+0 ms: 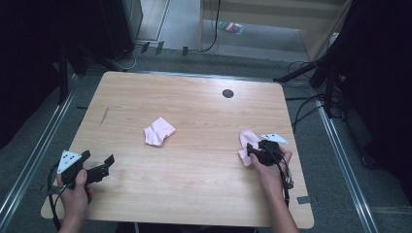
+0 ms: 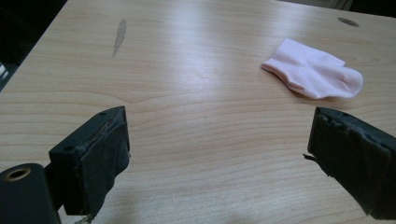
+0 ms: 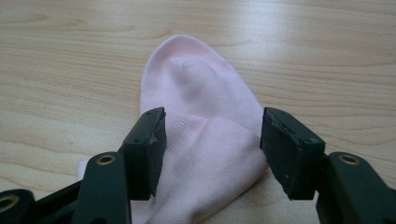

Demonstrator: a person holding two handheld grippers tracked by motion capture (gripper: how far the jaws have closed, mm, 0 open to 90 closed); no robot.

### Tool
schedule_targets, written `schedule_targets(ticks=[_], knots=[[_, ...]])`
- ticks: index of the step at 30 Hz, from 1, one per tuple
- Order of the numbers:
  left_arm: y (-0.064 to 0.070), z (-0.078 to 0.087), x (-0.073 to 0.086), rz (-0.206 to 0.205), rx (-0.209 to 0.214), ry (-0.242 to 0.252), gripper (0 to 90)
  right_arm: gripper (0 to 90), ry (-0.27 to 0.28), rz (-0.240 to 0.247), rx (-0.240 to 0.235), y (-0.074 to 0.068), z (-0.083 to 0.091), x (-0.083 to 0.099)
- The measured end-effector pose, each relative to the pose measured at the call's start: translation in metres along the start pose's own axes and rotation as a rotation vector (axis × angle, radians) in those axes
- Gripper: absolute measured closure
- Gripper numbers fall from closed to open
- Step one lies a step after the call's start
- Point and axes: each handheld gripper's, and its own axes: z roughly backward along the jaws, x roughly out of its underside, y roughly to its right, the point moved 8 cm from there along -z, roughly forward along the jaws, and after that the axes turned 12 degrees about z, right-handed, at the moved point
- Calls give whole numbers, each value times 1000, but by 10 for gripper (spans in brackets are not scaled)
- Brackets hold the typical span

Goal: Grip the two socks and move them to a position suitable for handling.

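Right hand-held gripper (image 3: 210,154) stands with its jaws parted around a pale pink cotton sock (image 3: 205,121) lying flat near the right edge of the light wooden tabletop (image 1: 194,170), not yet clamped. Left hand-held gripper (image 2: 219,158) hovers wide open over the near-left corner. A second, folded pink sock (image 1: 159,131) lies mid-table. Grey carpeted floor (image 1: 204,58) and black cables (image 1: 301,109) surround the tabletop.

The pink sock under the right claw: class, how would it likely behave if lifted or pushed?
The pink sock looks like thin knit cloth lying folded, so it would probably droop limply when lifted. It seems light. Pushed across the smooth table, it would likely bunch or slide, not roll. The right claw straddles it, open.
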Motion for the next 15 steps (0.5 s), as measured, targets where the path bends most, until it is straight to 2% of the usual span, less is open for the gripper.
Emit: schedule_targets(ticks=[2,4,6,9,13,15], knots=[[0,0,0,3,1,1,59,403,-9,8,7,0,-2,2],[0,0,0,0,0,1,59,405,-1,-17,-3,-1,-3,4],[0,-1,0,-1,-1,1,59,411,3,-18,-6,-1,-2,5],[0,-1,0,-1,-2,0,62,453,8,-3,-9,-4,-1,7],[1,-1,1,0,-3,-5,62,593,3,6,-19,-7,2,7],[1,-1,1,-6,-10,-7,63,710,12,0,-25,-10,3,8]])
